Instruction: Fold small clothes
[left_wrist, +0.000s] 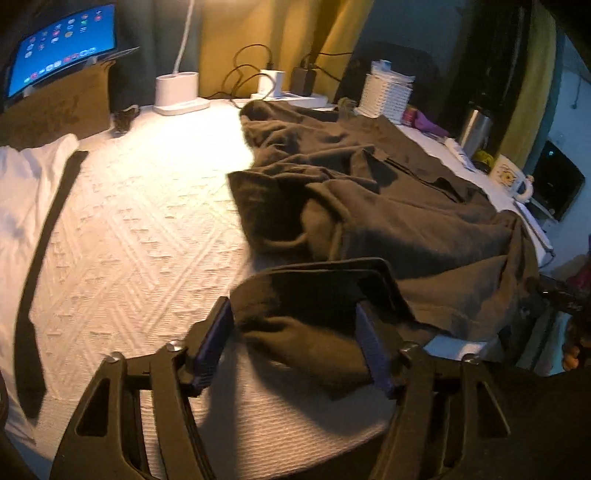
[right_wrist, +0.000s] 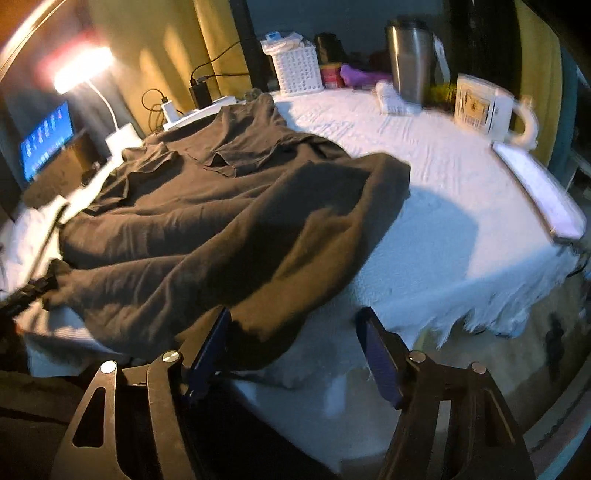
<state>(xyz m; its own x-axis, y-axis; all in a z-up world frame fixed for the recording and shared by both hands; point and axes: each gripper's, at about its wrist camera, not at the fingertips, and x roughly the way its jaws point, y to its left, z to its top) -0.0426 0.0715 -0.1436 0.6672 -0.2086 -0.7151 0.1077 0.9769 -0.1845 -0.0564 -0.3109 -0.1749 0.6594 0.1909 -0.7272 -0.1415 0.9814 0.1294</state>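
Left wrist view: a dark shirt (left_wrist: 369, 199) lies crumpled on the right half of the white cloth-covered table (left_wrist: 140, 229), under a lamp (left_wrist: 177, 92), with a screen (left_wrist: 62, 44) at the far left. The left gripper (left_wrist: 295, 343) stands with its fingers (left_wrist: 214, 339) spread wide, and a bunched near corner of the shirt sits between them, not pinched. A white garment with a dark strip lies at the left edge, apart from the shirt.

Right wrist view: the shirt (right_wrist: 207, 221) runs from the far cables to the near table (right_wrist: 461, 206) edge, its near hem humped and partly draped over that edge. The right gripper (right_wrist: 295, 347) is also open; its left finger (right_wrist: 210, 343) touches or overlaps the hem, the right one is over bare cloth. A flask (right_wrist: 410, 59), basket (right_wrist: 299, 66) and mug (right_wrist: 487, 110) stand well behind.

The fabric looks soft, light and limp, so it should sag and bunch when lifted. The two near hem corners seem the best holds, taken through both layers, then pulled apart to flatten it.
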